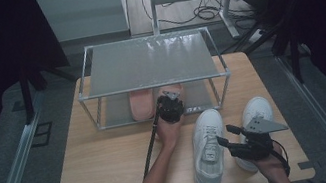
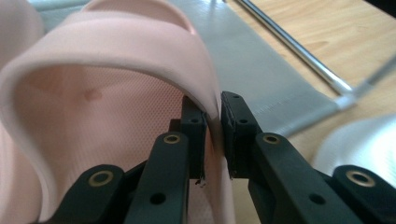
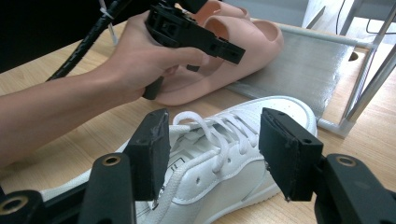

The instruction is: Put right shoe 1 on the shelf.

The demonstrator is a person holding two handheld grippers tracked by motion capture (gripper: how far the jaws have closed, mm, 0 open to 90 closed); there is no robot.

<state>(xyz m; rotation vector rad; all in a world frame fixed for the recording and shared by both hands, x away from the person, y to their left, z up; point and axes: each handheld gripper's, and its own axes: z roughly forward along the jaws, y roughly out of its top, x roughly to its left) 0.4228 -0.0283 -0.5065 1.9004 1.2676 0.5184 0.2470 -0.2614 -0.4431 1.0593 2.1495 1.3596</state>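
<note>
My left gripper (image 2: 213, 135) is shut on the side edge of a pink slipper's strap (image 2: 116, 70). From above, that gripper (image 1: 170, 108) is at the front of the rack's lower shelf (image 1: 113, 111), with the held slipper (image 1: 171, 91) partly on the shelf. A second pink slipper (image 1: 141, 104) lies on the shelf to its left. My right gripper (image 1: 224, 134) is open beside a white sneaker (image 1: 209, 147). In the right gripper view that sneaker (image 3: 233, 140) lies just beyond the open right gripper (image 3: 212, 149), and the left gripper (image 3: 196, 32) is farther off.
A second white sneaker (image 1: 256, 113) lies on the wooden table (image 1: 109, 172) at the right, partly behind my right hand. The metal rack's top shelf (image 1: 148, 61) overhangs the slippers. Rack posts (image 3: 369, 88) stand near the first sneaker's toe.
</note>
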